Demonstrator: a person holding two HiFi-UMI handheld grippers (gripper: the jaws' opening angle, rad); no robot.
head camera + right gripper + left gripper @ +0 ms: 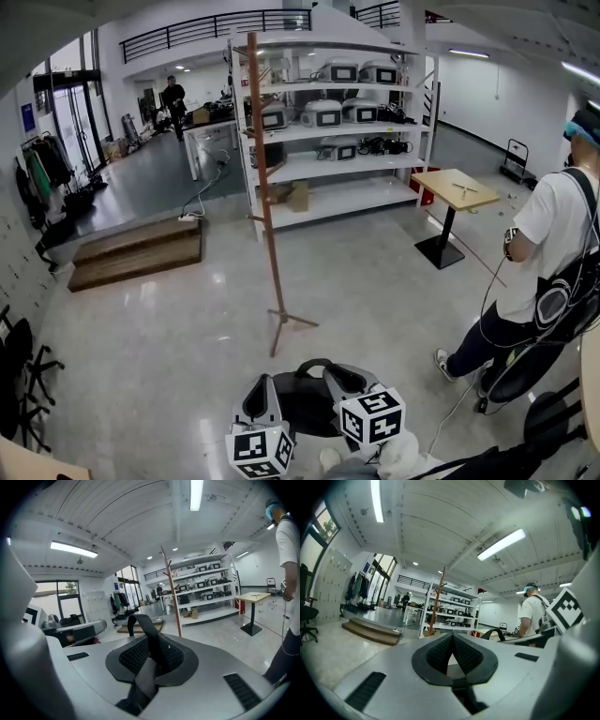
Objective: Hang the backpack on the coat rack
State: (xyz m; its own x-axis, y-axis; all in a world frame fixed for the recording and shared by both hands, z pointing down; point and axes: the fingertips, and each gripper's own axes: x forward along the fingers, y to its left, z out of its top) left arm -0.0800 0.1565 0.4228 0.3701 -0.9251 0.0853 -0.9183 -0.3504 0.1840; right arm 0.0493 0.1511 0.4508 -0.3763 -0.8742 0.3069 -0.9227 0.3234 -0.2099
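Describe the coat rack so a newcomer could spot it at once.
Find the big white shelving unit at the back of the hall. Before its left end stands the coat rack. It is a bare, thin brown wooden pole on splayed feet, far slimmer than the yellow-topped table.

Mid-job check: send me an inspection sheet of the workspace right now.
Surface: glossy grey floor.
Job's things: backpack low between the grippers; coat rack upright ahead, nothing hung on it.
Clutter: wooden steps, small table, shelving.
Grippers: left gripper pads meet at the tips, contents unclear; right gripper shut on backpack strap.
Cables: white cable on the floor by the shelving.
Surroundings: person standing at right; second person far back.
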